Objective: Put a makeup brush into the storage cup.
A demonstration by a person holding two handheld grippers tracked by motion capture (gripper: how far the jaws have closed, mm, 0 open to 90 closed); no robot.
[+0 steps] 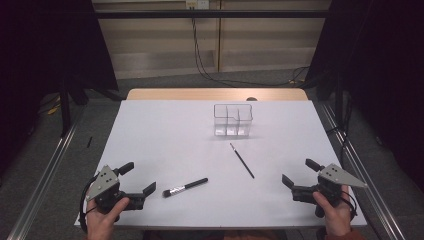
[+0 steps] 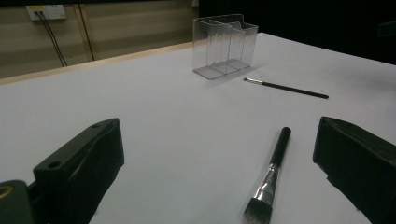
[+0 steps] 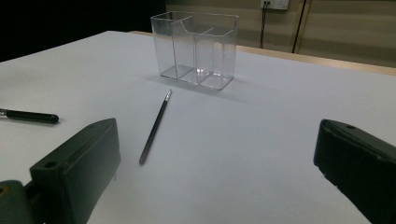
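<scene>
Starting out: we hold both claws released, left claw (image 1: 141, 178) beside the brush (image 1: 184, 187), right claw (image 1: 298, 171) near the liner (image 1: 242, 160). Next, likely lifting each into the organizer (image 1: 233, 120) on the worktop (image 1: 165, 130).

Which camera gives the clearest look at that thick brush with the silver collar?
The left gripper view: the thick brush lies close, showing bristles and ferrule. The high view shows it small; the right gripper view catches only its handle end.
</scene>
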